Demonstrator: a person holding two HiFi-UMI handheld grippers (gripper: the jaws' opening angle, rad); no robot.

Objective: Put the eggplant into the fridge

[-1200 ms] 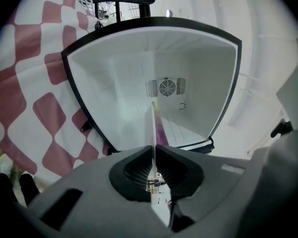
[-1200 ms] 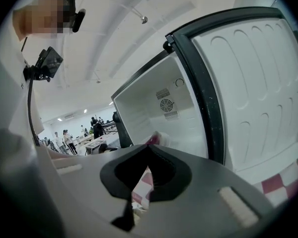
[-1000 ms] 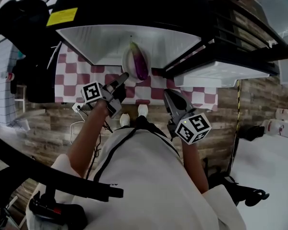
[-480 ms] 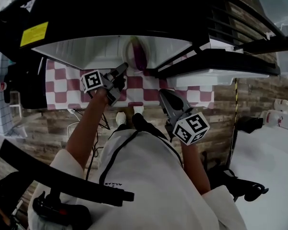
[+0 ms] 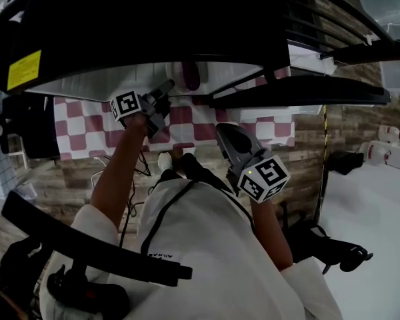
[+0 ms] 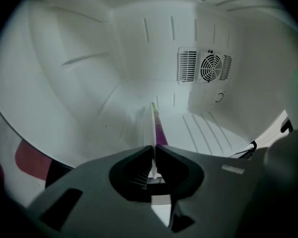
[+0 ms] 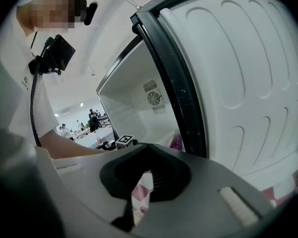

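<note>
Head view looks steeply down past the person's white top onto the fridge. Its black top hides most of the white compartment, so only a narrow strip of the inside shows. In that strip the eggplant lies on a white plate, just inside the opening, and the fridge's top edge cuts off the far end of both. The left gripper reaches in to the plate's near rim. In the left gripper view its jaws are almost together on that rim, pinching the plate, which shows edge-on as a thin pale line. Whether the plate rests on the compartment floor cannot be told. A round fan grille sits in the back wall. The right gripper hangs outside the fridge over a red-and-white checkered cloth, beside the open door. Its jaws are pressed together with nothing between them. The eggplant is dim here: a long, dull dark purple shape lying lengthwise into the compartment. In the left gripper view it is only a purple sliver along one side of the plate's edge.
</note>
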